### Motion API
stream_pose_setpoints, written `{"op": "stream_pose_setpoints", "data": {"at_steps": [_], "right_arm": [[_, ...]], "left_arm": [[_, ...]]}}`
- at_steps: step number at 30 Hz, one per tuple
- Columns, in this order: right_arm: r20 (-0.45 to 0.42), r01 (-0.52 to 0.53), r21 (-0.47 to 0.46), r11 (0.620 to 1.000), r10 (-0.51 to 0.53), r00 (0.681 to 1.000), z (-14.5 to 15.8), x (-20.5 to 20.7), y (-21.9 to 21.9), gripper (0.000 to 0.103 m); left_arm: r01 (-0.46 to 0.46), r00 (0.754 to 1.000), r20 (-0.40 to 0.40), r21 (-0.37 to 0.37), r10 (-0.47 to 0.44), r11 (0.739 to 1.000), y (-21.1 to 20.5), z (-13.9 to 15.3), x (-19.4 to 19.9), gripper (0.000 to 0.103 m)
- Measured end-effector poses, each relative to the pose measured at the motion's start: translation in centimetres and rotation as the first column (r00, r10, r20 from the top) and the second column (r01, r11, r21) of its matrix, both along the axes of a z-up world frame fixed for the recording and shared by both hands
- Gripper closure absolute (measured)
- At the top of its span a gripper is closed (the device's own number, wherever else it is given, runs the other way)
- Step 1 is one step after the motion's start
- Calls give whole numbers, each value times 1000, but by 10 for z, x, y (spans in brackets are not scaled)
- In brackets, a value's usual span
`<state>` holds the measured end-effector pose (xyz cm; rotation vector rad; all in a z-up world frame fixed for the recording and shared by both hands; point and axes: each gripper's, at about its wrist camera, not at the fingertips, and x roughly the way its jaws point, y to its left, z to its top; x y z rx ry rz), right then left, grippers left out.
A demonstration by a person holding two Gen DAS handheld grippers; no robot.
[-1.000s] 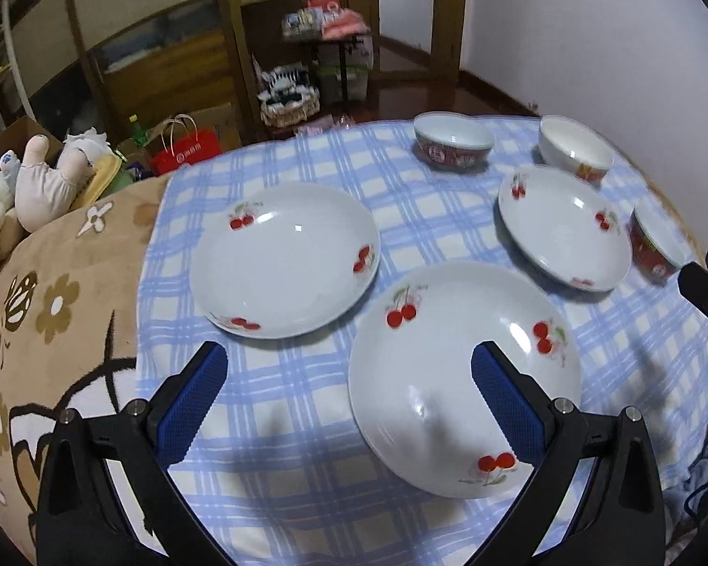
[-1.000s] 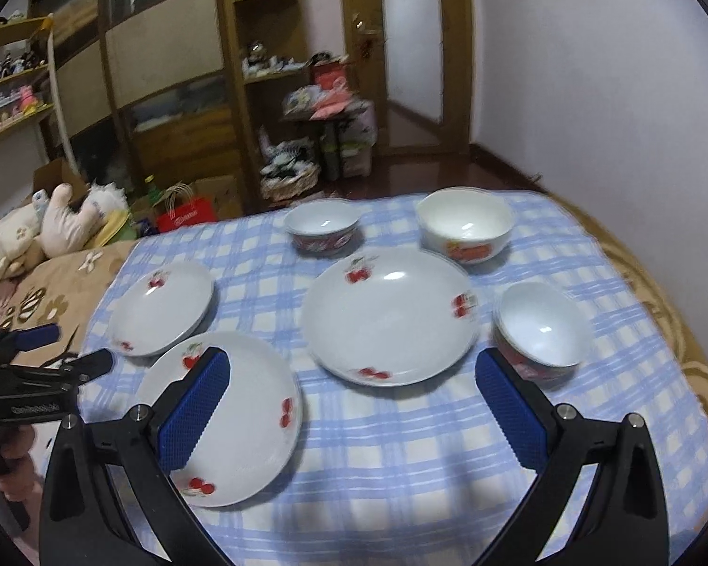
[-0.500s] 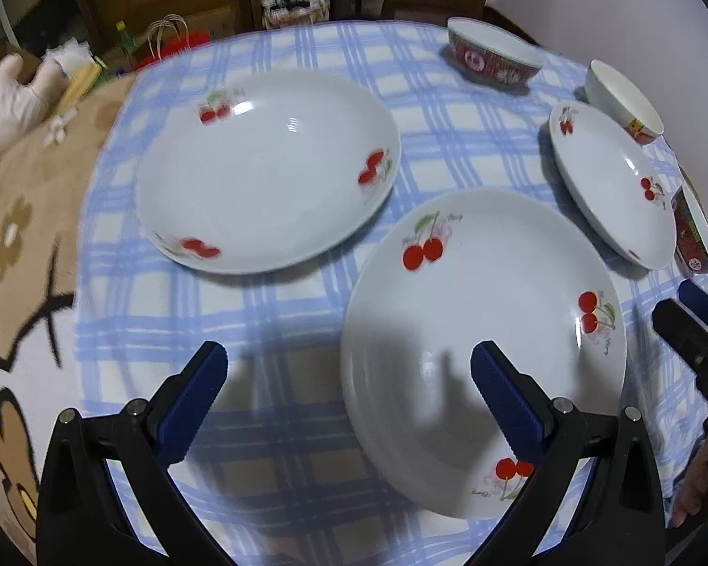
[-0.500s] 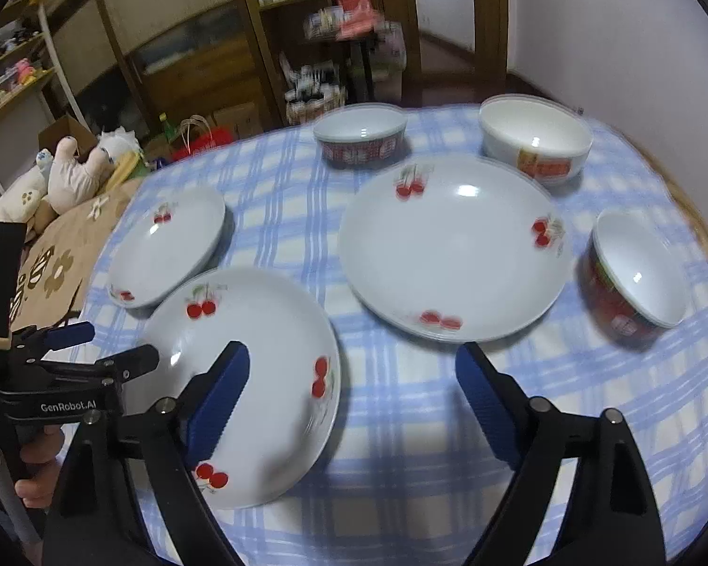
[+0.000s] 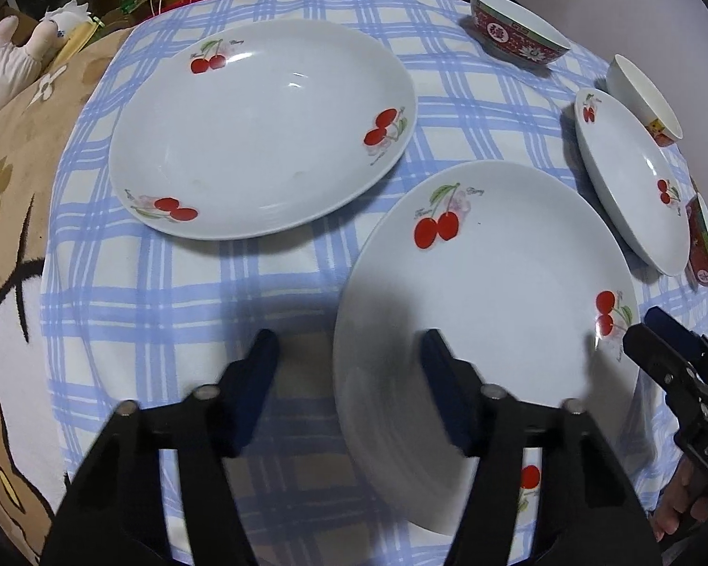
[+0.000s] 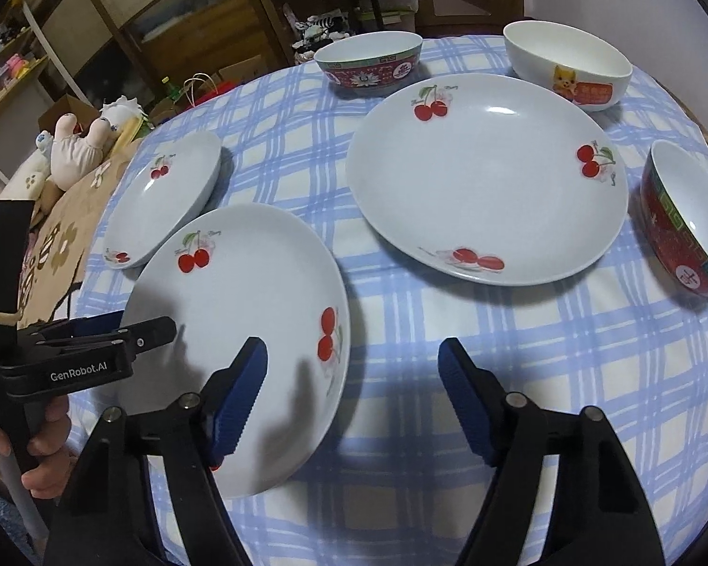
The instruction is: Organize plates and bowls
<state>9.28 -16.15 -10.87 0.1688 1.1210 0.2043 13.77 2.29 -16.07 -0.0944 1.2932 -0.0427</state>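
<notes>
A white cherry-print plate (image 5: 495, 311) (image 6: 240, 320) lies nearest on the blue checked tablecloth (image 5: 189, 292). My left gripper (image 5: 351, 363) straddles its left rim, one finger over the plate and one over the cloth; the jaws are closing and the pads are clear of the plate. My right gripper (image 6: 354, 372) straddles the opposite rim the same way, also closing. Each gripper shows at the edge of the other view. A second plate (image 5: 259, 127) lies beyond, a third (image 6: 486, 179) to the right. Two red bowls (image 6: 368, 61) (image 6: 684, 221) and a white bowl (image 6: 566, 61) stand behind.
A brown patterned blanket (image 5: 9, 188) with a stuffed toy (image 5: 14, 61) lies off the table's left side. Shelves and a red bag (image 6: 203, 89) stand behind the table. A person's hand (image 6: 42, 448) holds the left gripper's handle.
Both grippers came down toward the near plate and tilted more steeply. Their jaws narrowed from wide open, and the plate's rims now sit between the fingers.
</notes>
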Motion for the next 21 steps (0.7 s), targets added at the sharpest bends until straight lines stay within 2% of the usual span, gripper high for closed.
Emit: {"op": "stream_pose_setpoints", "data": {"at_steps": [2,4,6,7,8,14,18,21], "right_arm": [[-16,-1,14,1000,1,1000,-3,2,-1,52],[-26,-2,23,1000,2,1000,-7,4,-1,64],[-48,-5,34,999,7,999,-12,8,0,83],[-64,-9,47,999,12,998,-15,9,0,87],[-74,-15,69,997,20,997,-18,10,1,91],[-78,-23,99,995,31,997,-17,7,1,92],[-69,-27,84,996,33,997,-17,0,4,92],[-67,-22,78,997,27,997,-14,-2,2,92]], "left_arm": [[-3,1000,13,-9,3,1000,0,1,1,60],[-4,1000,18,-22,4,1000,0,1,1,64],[5,1000,9,-49,-5,999,-1,0,1,68],[10,1000,6,-61,-10,998,0,0,-1,73],[16,1000,0,-74,-16,997,-1,0,-1,74],[-33,999,-25,-121,30,992,5,-2,-4,75],[-7,1000,-15,-93,6,996,0,-3,-6,74],[-5,1000,-31,-147,1,989,3,-4,-6,75]]}}
